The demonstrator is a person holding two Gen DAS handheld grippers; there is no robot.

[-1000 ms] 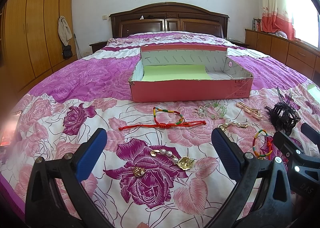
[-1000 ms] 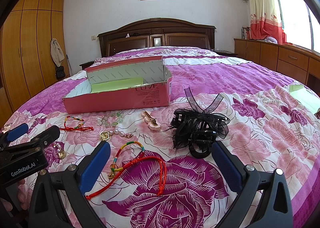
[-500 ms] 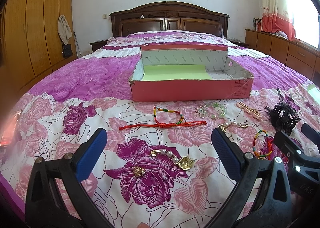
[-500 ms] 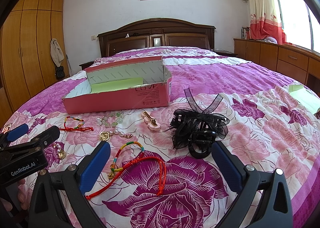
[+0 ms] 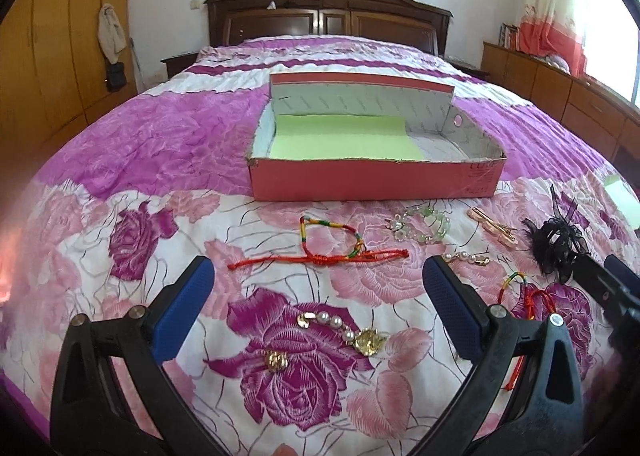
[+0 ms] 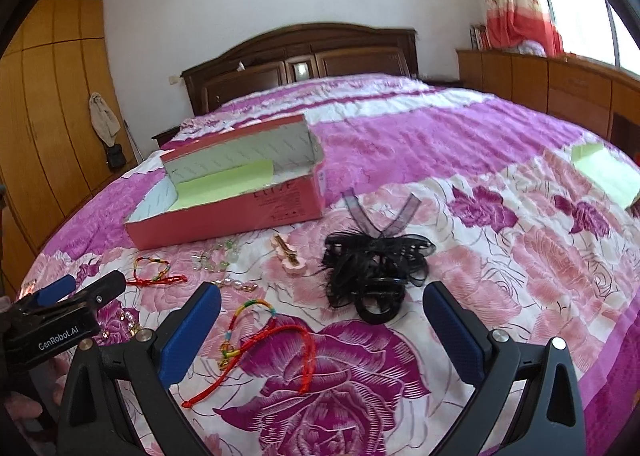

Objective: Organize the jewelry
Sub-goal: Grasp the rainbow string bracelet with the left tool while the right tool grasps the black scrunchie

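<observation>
Not much has actually happened in the last second, but both cameras have tipped down and moved in a bit closer over the bed, so it looks like the reach for a first piece is just starting. Left gripper is spread wide and holding nothing, hovering right over the pearl earrings lying on a purple rose, with the red cord bracelet just past its tips. Right gripper is also wide open and empty, sitting above the other cord bracelet, with the black hair clip just ahead of it. None of the jewelry has shifted: the green bead bracelet, pink clip and the rest all lie on the quilt in front of the box, and the box holds only its green paper liner. So the sorting hasn't begun. My guess is the left goes for the pearl pair first, and those small loose bits on soft fabric could be fiddly to pinch cleanly.
</observation>
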